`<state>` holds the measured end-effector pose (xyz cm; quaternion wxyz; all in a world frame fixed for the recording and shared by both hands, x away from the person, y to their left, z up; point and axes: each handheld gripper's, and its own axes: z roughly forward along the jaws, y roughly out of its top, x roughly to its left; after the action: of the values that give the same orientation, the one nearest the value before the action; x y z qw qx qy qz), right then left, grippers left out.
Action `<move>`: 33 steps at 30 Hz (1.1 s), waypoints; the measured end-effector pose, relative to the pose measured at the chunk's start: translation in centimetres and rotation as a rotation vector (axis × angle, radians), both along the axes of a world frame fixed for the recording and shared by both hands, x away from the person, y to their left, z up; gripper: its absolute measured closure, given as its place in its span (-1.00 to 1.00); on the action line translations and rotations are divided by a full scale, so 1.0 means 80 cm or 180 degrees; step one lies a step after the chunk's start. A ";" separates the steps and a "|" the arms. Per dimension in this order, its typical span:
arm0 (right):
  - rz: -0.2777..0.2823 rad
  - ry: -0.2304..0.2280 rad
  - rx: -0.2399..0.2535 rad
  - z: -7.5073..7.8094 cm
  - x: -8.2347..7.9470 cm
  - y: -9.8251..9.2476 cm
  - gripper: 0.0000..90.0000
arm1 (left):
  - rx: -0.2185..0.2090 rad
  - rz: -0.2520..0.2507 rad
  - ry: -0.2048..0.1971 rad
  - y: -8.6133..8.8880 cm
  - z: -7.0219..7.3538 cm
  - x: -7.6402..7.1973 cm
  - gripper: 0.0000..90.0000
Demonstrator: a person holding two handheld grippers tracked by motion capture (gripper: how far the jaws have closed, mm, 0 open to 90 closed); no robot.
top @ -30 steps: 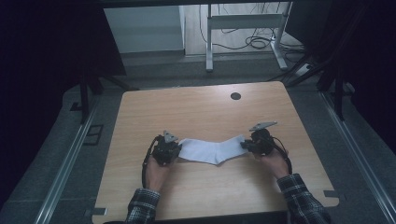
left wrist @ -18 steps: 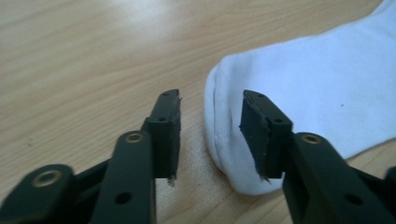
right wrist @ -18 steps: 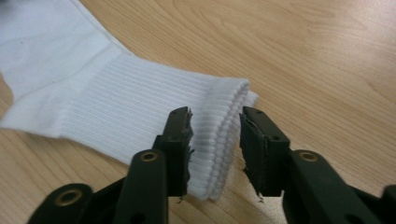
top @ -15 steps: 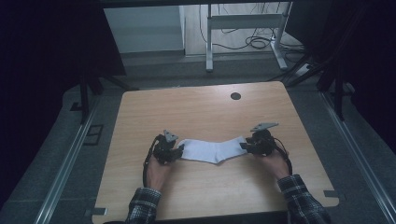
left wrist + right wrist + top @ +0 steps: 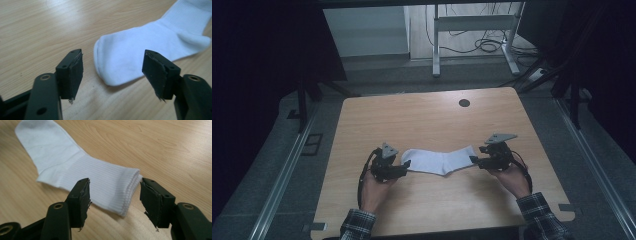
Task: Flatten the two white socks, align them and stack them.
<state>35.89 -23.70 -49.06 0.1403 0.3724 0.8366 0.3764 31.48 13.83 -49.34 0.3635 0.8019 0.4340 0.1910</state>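
Sock [image 5: 439,161], white, lies flat on the wooden table [image 5: 422,115] in the high view, spread lengthwise between the two grippers on the near half of the tabletop. The left gripper [image 5: 404,165] sits at the toe end, the right gripper [image 5: 473,159] at the cuff end; each is carried in a hand with a plaid sleeve. A dark round hole [image 5: 464,103] marks the far part of the table, well apart from the sock.

Left gripper view: the left gripper [image 5: 113,75] has its jaws spread apart, having just been opening. The rounded toe of the sock [image 5: 150,47] rests on the wood just ahead of the gap. Neither pad touches the fabric; the grip is released. The table [image 5: 37,30] runs bare to the left of the toe.

Right gripper view: the right gripper [image 5: 113,200] also has its jaws parted, having just been opening. The ribbed cuff of the sock [image 5: 82,170] lies on the table [image 5: 162,145] with its edge reaching into the space between the jaws. The fabric rests on the wood and is not pinched; this grip is released too.
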 end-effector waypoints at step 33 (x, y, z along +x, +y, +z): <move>0.0079 0.0106 -0.0092 -0.023 -0.072 -0.037 -0.47 | -0.0124 -0.0156 0.0229 0.031 -0.032 -0.094 -0.67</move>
<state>30.16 -26.65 -50.90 0.1271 0.3661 0.8487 0.3598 23.94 16.33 -51.93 0.3677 0.8114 0.4307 0.1446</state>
